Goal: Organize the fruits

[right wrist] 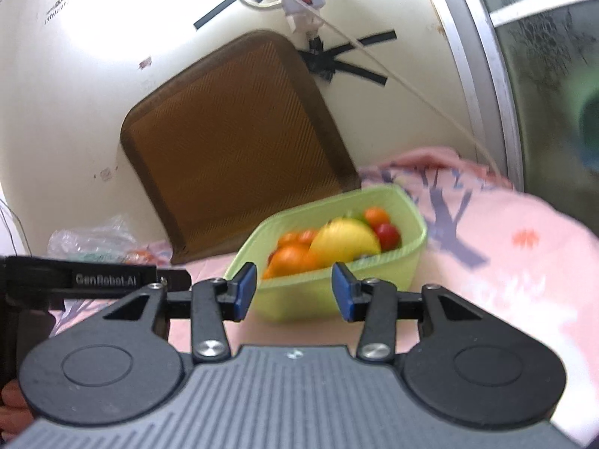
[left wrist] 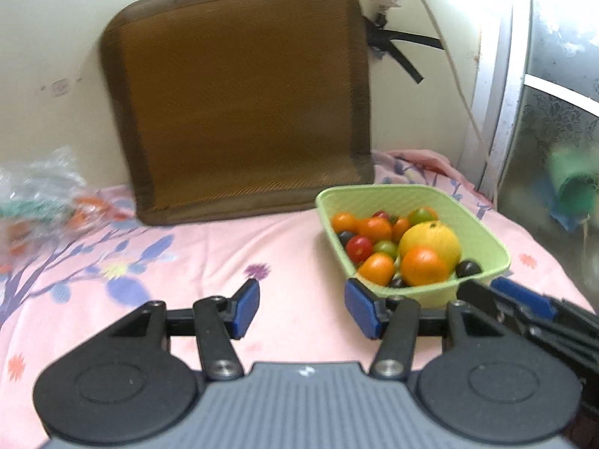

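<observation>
Pink floral bedding [left wrist: 284, 247] carries the green basket [left wrist: 486, 247] of fruits [left wrist: 426, 243] toward its right edge. Both the left hand-held gripper [left wrist: 301, 308] and right hand-held gripper [right wrist: 294, 292] hover wide, empty. Soft bedding could let the basket tip if nudged.

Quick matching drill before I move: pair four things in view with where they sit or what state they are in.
Things:
1. big yellow fruit
2. brown mat
3. clear plastic bag
4. left gripper

States or places:
A. leaning upright against the wall
B. open, holding nothing
C. in the green basket among smaller fruit
D. lying at the far left of the pink cloth

Pairs: 1-C, 2-A, 3-D, 4-B
</observation>
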The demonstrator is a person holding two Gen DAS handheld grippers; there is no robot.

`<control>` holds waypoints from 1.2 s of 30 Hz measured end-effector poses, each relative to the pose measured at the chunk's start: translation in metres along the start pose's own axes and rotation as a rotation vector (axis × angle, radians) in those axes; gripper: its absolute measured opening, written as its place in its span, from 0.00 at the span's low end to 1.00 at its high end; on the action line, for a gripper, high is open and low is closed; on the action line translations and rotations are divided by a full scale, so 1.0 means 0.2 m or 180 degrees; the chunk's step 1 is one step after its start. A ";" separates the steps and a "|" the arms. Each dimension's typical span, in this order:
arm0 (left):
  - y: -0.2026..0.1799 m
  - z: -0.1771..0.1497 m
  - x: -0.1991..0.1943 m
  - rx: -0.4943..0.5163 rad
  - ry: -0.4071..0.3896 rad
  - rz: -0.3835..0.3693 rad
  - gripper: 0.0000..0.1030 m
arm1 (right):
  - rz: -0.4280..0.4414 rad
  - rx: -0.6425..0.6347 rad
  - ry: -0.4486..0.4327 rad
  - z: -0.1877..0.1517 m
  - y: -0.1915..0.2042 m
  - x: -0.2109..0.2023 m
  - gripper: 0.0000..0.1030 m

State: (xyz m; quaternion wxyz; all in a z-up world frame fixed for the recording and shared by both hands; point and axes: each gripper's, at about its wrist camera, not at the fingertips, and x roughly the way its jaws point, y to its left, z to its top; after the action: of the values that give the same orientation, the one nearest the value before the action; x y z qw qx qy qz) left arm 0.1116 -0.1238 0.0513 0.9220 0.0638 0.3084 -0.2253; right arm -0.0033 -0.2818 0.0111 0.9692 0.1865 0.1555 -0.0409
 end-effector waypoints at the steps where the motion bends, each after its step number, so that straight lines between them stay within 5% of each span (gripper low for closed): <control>1: 0.02 -0.02 -0.01 -0.0019 0.0000 0.0029 0.50 | 0.0003 0.0007 0.0026 -0.02 0.01 -0.01 0.48; 8: 0.15 -0.16 -0.05 -0.0156 0.0062 0.0162 0.53 | -0.0049 -0.0033 0.0223 -0.13 0.09 0.02 0.48; 19: 0.18 -0.33 -0.01 -0.0013 -0.0051 0.0316 0.55 | -0.0089 0.0079 0.0139 -0.14 0.07 0.01 0.48; 36: 0.14 -0.36 -0.05 0.0139 -0.0266 0.0182 0.61 | -0.0118 0.0163 0.0120 -0.14 0.06 0.01 0.54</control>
State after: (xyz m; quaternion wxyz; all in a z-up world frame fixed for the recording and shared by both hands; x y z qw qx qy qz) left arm 0.0784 -0.0759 -0.0005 0.9385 0.0831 0.2627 -0.2080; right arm -0.0069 -0.2601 -0.0095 0.9601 0.2092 0.1761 -0.0593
